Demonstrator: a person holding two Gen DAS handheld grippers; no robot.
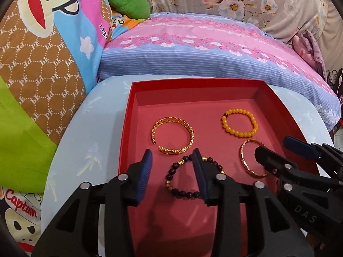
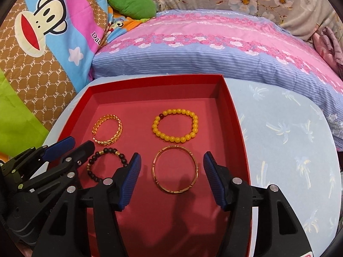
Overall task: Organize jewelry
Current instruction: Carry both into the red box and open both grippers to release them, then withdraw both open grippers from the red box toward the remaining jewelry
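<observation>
Red shallow box (image 2: 235, 126) on a pale blue palm-print table (image 2: 285, 141), holding four bracelets laid apart: gold cuff (image 1: 173, 136) far left, yellow beads (image 2: 175, 126) far right, dark beaded bracelet (image 1: 193, 176) near left, thin gold bangle (image 2: 174, 169) near right. Left gripper (image 1: 173, 174) fingers parted wide over the dark beads; right gripper (image 2: 171, 180) fingers wide, straddling the bangle, gripping nothing.
</observation>
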